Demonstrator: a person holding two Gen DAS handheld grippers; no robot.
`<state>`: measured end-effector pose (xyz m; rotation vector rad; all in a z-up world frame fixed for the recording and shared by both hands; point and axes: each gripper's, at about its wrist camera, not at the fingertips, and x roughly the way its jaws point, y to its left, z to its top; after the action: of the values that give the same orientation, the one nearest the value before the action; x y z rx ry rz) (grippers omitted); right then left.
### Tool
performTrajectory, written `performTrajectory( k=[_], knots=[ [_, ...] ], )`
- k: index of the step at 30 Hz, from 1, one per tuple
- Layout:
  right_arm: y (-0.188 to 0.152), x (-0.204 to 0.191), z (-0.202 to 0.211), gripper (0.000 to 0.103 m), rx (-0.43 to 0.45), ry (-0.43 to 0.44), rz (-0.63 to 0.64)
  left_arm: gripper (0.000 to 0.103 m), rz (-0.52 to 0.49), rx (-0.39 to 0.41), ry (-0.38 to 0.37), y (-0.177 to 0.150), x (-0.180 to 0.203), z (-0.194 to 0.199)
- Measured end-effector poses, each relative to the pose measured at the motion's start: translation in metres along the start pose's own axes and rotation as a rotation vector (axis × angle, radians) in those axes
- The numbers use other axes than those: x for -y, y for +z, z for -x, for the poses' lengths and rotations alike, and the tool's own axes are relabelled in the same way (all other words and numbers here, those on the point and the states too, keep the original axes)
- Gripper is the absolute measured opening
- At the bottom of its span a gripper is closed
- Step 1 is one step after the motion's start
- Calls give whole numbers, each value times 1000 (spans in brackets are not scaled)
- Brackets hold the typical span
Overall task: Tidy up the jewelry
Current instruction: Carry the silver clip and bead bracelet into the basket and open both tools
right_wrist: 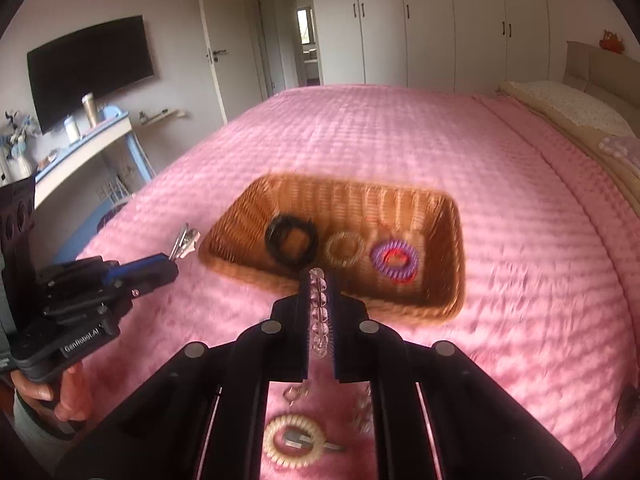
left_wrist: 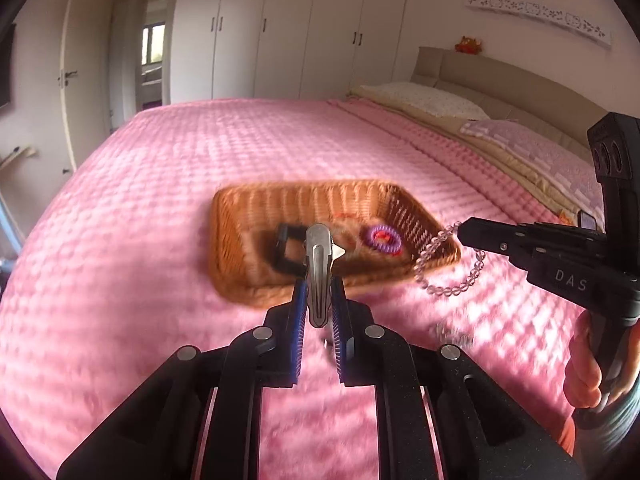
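Carrying loads: left gripper (left_wrist: pixel 320 300) clenched on stiff, slick metal hair clip (left_wrist: pixel 319 264), gripped mid-body. Right gripper (right_wrist: pixel 320 312) pinches limp, light bead bracelet (right_wrist: pixel 319 312), which dangles freely near the basket (right_wrist: pixel 452 216).

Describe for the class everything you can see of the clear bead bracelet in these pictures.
The bead bracelet is a loop of round, glassy, faintly pink-clear beads on a string. The right hand-held gripper is shut on one stretch of it, and a row of beads shows between the pads. The rest hangs free in a drooping loop in front of the wicker basket, at its right near corner, above the pink bedspread. Motion blur hides finer detail.
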<state>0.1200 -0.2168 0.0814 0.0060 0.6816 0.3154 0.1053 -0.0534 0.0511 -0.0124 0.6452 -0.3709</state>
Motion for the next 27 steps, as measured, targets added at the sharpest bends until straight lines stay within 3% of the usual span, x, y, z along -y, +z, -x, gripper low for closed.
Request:
performTrajectory(
  k=[9, 17, 27],
  knots=[
    [47, 28, -66, 6, -35, -25, -50, 11, 17, -37, -74, 55, 0, -78],
    [37, 61, -138, 6, -151, -31, -152, 11, 20, -143, -73, 56, -1, -139],
    [24, 79, -134, 8, -140, -38, -190, 14, 29, -177, -76, 45, -2, -154]
  ],
)
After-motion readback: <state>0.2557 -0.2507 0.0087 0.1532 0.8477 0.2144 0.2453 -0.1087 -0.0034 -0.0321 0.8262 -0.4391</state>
